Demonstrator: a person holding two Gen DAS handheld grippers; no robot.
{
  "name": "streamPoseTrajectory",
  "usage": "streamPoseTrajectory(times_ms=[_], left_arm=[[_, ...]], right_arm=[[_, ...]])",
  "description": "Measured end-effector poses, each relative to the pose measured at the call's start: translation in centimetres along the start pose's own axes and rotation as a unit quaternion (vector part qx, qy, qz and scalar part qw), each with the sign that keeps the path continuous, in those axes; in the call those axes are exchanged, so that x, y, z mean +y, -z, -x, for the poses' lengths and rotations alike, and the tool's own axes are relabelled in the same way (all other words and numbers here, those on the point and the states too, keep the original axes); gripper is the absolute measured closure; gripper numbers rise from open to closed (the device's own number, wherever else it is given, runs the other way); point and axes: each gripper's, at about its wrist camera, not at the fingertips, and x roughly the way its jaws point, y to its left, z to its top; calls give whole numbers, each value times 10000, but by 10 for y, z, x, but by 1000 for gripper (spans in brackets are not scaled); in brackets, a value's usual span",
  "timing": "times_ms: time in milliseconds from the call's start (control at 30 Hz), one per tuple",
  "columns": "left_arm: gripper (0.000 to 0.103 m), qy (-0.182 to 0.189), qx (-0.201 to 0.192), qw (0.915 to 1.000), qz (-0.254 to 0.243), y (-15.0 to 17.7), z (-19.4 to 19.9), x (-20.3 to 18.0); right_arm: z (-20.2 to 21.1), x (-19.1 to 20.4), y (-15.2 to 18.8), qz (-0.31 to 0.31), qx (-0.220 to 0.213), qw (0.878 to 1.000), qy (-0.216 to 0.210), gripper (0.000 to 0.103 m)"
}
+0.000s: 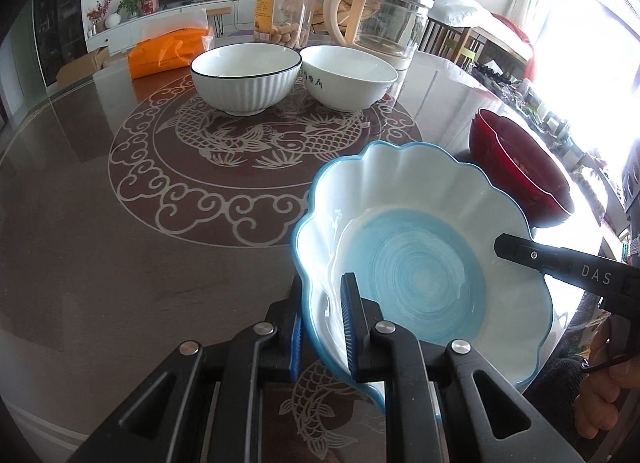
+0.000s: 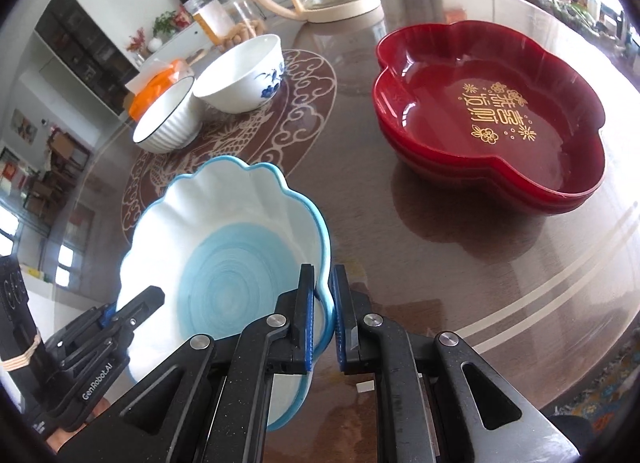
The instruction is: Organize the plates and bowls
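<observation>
The left claw [image 1: 320,327] clamps the near rim of the scalloped blue plate [image 1: 420,263]; the right claw [image 2: 322,319] pinches the opposite rim, so the wide dish hangs tilted between them above the counter [image 1: 120,263], probably shared for balance; stacked red plates [image 2: 492,115] wait at upper right, likely its destination; two white bowls [image 1: 246,77] stand beyond.

Blue-swirled scalloped bowl [image 1: 420,263] (red dishes [image 2: 492,115])
</observation>
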Motion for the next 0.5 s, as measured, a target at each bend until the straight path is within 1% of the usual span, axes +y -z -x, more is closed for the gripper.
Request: streamPoseTrajectory(times_ms=[67,100,133,167,200,233,300,333,367,400,433,467,500], left_arm=[[87,-18,-53,10000,18,0,2,2],[86,-110,-137,9998,30,1,7,3],[86,-177,-195,9997,18,2,11,4],[86,-145,-214,9997,30,2,14,6],[86,-89,-193,9998,68,1,16,9],[85,-35,-171,9998,101,1,19,12],[78,-90,-215,9997,125,2,27,15],[70,-198,-271,9993,143,4,33,16],[56,-300,-359,9987,190,7,40,18],[47,-332,-485,9979,259,9,48,19],[27,-344,-648,9967,348,13,57,21],[14,-413,-821,9949,428,16,67,23],[11,-531,-976,9927,463,19,76,23]], right_arm=[[1,-1,2,21,-78,10000,-37,90],[2,-1,3,18,-118,9999,-8,87],[4,-2,6,23,-176,9998,42,78],[8,-3,10,35,-254,9997,63,70],[12,-4,13,28,-367,9993,86,52],[18,-5,15,10,-517,9986,137,46],[33,-6,18,-4,-827,9964,177,46],[41,-6,21,3,-1013,9946,246,45],[51,-6,26,10,-1232,9916,389,43],[60,-4,32,14,-1457,9879,523,39],[70,-2,40,33,-1656,9842,622,37],[79,1,47,74,-1873,9795,733,37],[89,6,56,136,-2117,9734,869,36]])
